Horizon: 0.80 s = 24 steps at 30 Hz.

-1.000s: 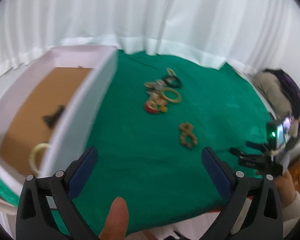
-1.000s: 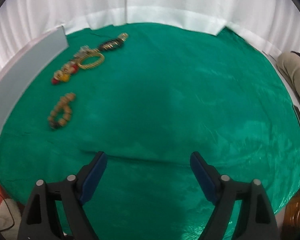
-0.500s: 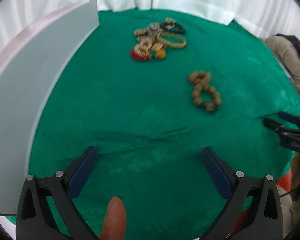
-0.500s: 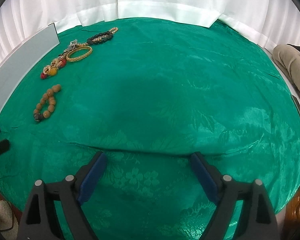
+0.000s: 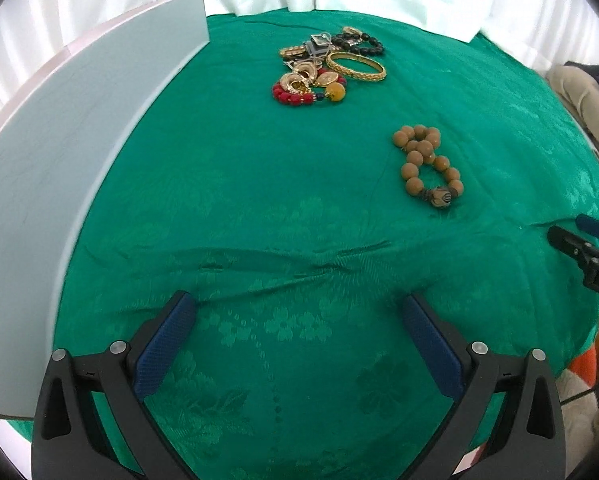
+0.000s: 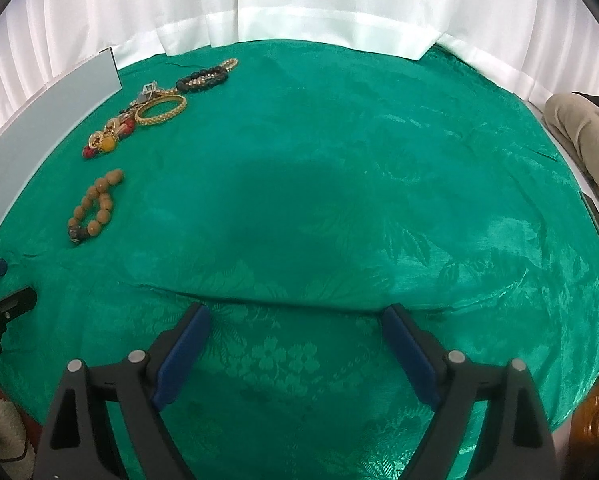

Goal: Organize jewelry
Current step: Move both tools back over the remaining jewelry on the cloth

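I am holding the left gripper point(image 5: 297, 306) low over the green cloth point(image 5: 259, 184), its blue-padded fingers point(image 5: 165, 344) standing wide apart with nothing between them. The right gripper point(image 6: 295, 318) is hovering the same way, its jaws having just been opening, and only bare cloth is lying between them. In the left wrist view the brown bead bracelet point(image 5: 429, 166) is lying twisted into a figure eight at about one o'clock from the fingertips, well apart from them. The jewelry pile point(image 5: 327, 66), with a gold bangle point(image 5: 355, 66), red beads and black beads, is sitting at twelve o'clock, and the white box wall point(image 5: 79, 128) is standing at ten o'clock.
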Tool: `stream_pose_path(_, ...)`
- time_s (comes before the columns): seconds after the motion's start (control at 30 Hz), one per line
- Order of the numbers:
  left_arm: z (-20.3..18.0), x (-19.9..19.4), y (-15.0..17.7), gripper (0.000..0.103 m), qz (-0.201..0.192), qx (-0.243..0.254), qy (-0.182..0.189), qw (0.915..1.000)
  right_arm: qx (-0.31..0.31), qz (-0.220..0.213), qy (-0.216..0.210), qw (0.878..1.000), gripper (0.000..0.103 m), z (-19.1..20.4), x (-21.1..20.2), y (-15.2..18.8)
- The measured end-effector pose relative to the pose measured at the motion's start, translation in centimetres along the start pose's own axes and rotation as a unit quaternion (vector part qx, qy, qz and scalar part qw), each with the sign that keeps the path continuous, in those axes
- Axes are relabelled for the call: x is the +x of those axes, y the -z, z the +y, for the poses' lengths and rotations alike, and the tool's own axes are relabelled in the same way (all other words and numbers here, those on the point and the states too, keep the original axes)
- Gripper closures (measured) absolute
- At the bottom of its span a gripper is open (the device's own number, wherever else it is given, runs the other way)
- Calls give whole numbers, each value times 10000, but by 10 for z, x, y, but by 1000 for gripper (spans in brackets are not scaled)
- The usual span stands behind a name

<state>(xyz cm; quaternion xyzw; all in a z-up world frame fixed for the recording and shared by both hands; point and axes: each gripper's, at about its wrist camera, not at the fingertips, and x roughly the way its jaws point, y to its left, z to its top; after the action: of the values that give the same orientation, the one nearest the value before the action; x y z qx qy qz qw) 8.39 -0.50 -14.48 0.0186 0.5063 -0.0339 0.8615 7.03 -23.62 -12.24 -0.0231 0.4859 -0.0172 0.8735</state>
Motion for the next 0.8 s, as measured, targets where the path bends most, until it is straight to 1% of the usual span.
stream_pose_path(0.27,-2,0,-1,0,64,-5,-60,10000,-7,115,15,9999,12,0,2,-4)
stream_pose_path(0.47,-1,-1,0,0,-14,-4,-50,10000,0,198,25,9998,12,1,4,-5)
stream_pose_path(0.8,-1,0,0,0,49,50,-18,10000,-16,249,17,9997,12,0,5,-7)
